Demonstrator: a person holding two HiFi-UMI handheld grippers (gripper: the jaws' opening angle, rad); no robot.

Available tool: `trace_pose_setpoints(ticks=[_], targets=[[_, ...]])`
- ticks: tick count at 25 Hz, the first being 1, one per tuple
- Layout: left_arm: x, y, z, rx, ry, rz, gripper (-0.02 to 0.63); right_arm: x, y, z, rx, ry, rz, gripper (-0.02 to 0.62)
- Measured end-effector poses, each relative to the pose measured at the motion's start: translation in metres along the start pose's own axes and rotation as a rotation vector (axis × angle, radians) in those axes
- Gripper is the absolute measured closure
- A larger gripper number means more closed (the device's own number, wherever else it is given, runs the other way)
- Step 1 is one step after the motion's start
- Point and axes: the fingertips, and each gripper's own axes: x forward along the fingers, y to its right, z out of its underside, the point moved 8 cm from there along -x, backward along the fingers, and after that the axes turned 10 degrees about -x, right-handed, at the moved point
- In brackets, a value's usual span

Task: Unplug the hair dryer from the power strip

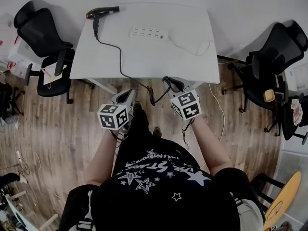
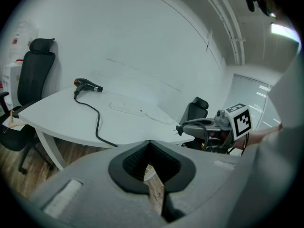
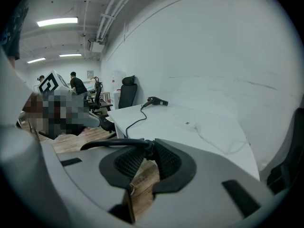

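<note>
Right gripper view: your R gripper (image 3: 142,152) is clamped on the plug (image 3: 145,148), w/ the cord (image 3: 102,144) running off to the side. So the grip is on the plug end, not the wire, which is the right place to pull w/o strain. Left gripper view: the 2 prongs (image 2: 179,130) are bare in the air, so the plug looks already out. Head view: the power strip (image 1: 149,32) lies on the table (image 1: 192,57), well apart from both grippers. The hair dryer (image 1: 102,12) sits at the far L corner, its cord slack over the near edge. Your L gripper (image 2: 150,148) is nearly closed on nothing, held low beside the R one, prob idle as the strip needs no steadying. Task looks about done
</note>
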Motion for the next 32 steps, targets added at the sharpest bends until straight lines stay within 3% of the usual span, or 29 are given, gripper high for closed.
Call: trace_pose_setpoints(ticks=[8,32], targets=[[-0.023,-0.005,0.016,-0.022,0.015,-0.016,0.598,-0.004,-0.024,0.009,0.01,-0.03,0.017,0.518],[-0.077,-0.013,0.02,-0.003,0.018,0.121,0.598,-0.037,-0.09,-0.003,0.072,-0.101,0.189,0.52]])
